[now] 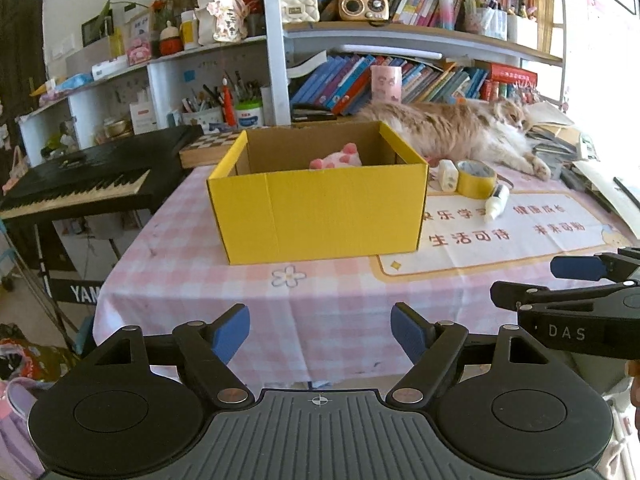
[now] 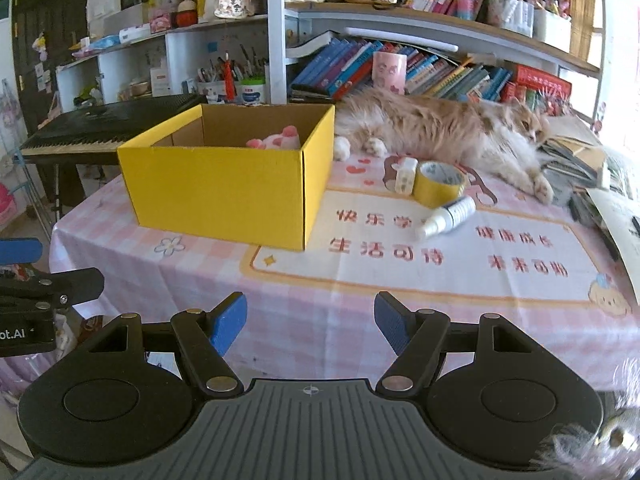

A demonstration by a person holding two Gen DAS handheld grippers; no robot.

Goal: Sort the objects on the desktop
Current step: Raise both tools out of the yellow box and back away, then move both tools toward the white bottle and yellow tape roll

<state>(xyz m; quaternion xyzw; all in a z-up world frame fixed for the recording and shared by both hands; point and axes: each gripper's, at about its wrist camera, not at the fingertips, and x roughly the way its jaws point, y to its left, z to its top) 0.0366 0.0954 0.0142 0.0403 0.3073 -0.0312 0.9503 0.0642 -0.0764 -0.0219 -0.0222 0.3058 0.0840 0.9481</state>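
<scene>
You see only the top of the pink plush toy (image 1: 336, 158) above the yellow box (image 1: 320, 216) wall, and the piano keyboard (image 1: 72, 184) runs off the left edge.

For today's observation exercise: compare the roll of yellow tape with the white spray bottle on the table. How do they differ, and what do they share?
The tape roll is yellow; the spray bottle is white. The tape roll is a squat ring with a hollow middle; the spray bottle is slim and long. The tape roll stands on its flat end; the spray bottle lies on its side. Both rest on the pink checked tablecloth, outside the yellow box, near the cat.
</scene>
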